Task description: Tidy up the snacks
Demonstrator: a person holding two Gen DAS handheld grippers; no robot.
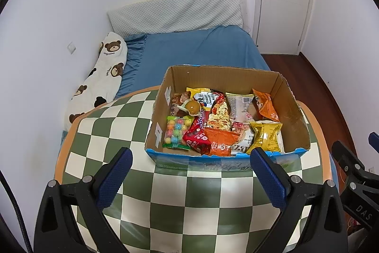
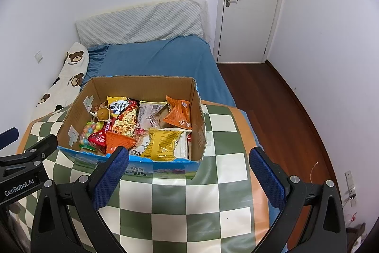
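your left gripper (image 1: 190, 159) hangs with its jaws spread wide and nothing between them, just in front of the cardboard box (image 1: 293, 108). your right gripper (image 2: 188, 158) is the same: jaws far apart, gripping nothing, at the box's near right corner. the box sits on the checkered table (image 1: 106, 132), toward its far edge, with the snacks piled inside it. within the box, the candy bag (image 1: 176, 132) lies at the near left, the yellow packet (image 1: 266, 135) at the near right, the orange packet (image 1: 266, 106) toward the far right, and the noodle pack (image 1: 219, 113) in the middle. beyond the box lies the blue bed (image 1: 201, 49).
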